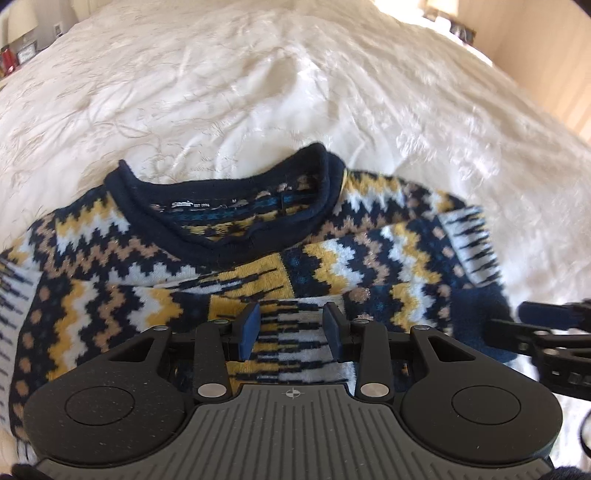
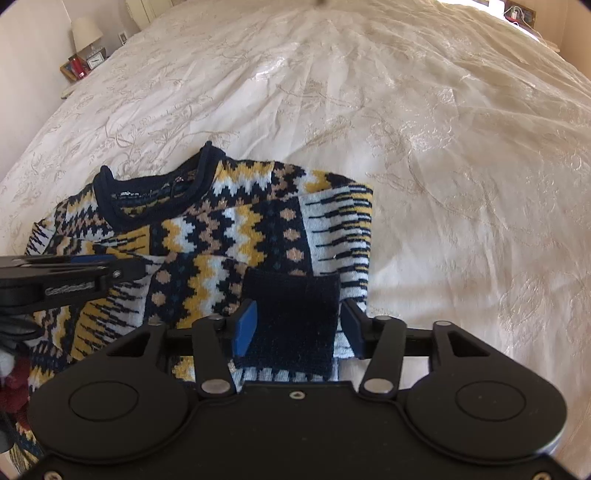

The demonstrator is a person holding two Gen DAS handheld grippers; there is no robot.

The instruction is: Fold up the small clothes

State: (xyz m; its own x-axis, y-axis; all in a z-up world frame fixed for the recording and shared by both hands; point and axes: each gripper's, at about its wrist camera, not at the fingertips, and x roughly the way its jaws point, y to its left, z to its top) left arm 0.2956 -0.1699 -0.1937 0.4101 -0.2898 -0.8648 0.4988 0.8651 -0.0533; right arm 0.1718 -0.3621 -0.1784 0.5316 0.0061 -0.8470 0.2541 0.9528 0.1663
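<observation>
A patterned knit sweater (image 1: 155, 280) lies on the white embroidered bedspread (image 1: 258, 92), sleeves folded across its front. Its neck label (image 1: 191, 204) reads "Semir", size M. Only the right wrist view shows a far-left nightstand (image 2: 79, 68) with a lamp (image 2: 86, 31). The left gripper (image 1: 291, 328) hovers, jaws apart, over a striped sleeve; the right gripper (image 2: 297, 325) straddles the navy cuff (image 2: 295, 317), open, gripping nothing.

sweater (image 1: 155, 280): hem hidden under left gripper (image 1: 291, 325) body, left side cut by frame edge | right gripper (image 1: 546, 343): blurred, cut at right edge | label (image 1: 191, 204): print too small to read | nightstand (image 2: 83, 64): items too small to tell
</observation>
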